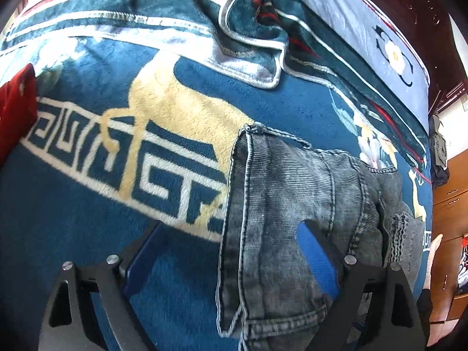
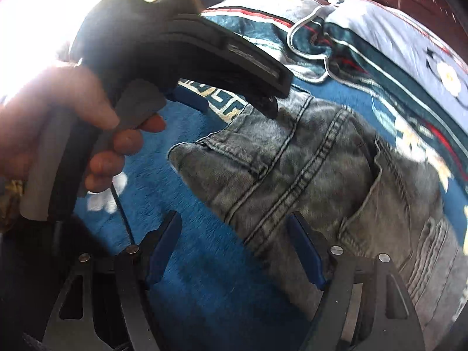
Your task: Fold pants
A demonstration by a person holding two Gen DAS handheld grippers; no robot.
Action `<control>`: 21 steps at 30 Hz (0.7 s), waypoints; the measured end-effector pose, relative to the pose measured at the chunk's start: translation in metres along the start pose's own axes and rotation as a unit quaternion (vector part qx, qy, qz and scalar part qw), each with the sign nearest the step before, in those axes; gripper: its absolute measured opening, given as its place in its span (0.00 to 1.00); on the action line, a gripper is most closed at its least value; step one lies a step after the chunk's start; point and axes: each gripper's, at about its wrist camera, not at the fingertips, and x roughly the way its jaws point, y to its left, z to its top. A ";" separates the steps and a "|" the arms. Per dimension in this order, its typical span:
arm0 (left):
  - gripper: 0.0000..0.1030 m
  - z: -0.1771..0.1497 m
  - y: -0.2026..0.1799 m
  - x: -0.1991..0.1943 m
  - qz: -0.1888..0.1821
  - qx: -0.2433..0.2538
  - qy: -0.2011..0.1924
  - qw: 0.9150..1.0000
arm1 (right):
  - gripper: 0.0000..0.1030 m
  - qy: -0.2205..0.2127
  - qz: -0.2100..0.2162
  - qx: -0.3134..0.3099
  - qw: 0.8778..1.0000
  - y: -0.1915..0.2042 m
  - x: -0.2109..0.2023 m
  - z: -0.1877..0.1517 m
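Left wrist view showed the jeans point(image 1: 292, 204) already folded compact on the bed's blanket point(image 1: 87, 228), both tools, left point(image 1: 231, 251) and right point(image 2: 234, 251), spread and holding nothing.

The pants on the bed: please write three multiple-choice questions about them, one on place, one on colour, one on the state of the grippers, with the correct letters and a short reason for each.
1. Where do the pants lie?
A. on a blue patterned blanket
B. on a wooden floor
C. in a basket

2. What colour are the pants?
A. bright red
B. washed grey-black denim
C. white

3. How does the left gripper stand?
A. shut on the hem
B. open, nothing pinched
C. out of view

Answers:
1 A: the blanket with its cream key-pattern border spreads under and around the denim.
2 B: both wrist views show faded grey fabric with pale stitched seams.
3 B: its blue pads sit wide apart, one over the blanket, one over the denim, and press no cloth; the right gripper is open likewise.
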 end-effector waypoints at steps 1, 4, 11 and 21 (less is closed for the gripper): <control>0.88 0.001 0.000 0.003 -0.001 0.000 0.004 1.000 | 0.72 0.002 -0.007 -0.010 1.000 0.001 0.003 0.001; 0.86 0.002 -0.001 0.009 -0.002 0.006 0.006 1.000 | 0.71 0.008 -0.033 -0.035 0.999 0.005 0.014 0.002; 0.81 0.001 0.008 0.010 -0.038 -0.023 -0.014 0.999 | 0.63 0.008 -0.087 -0.064 0.994 0.011 0.032 -0.002; 0.80 0.000 0.020 0.006 -0.073 -0.059 -0.019 0.995 | 0.23 -0.021 -0.105 -0.033 0.994 -0.005 0.014 -0.002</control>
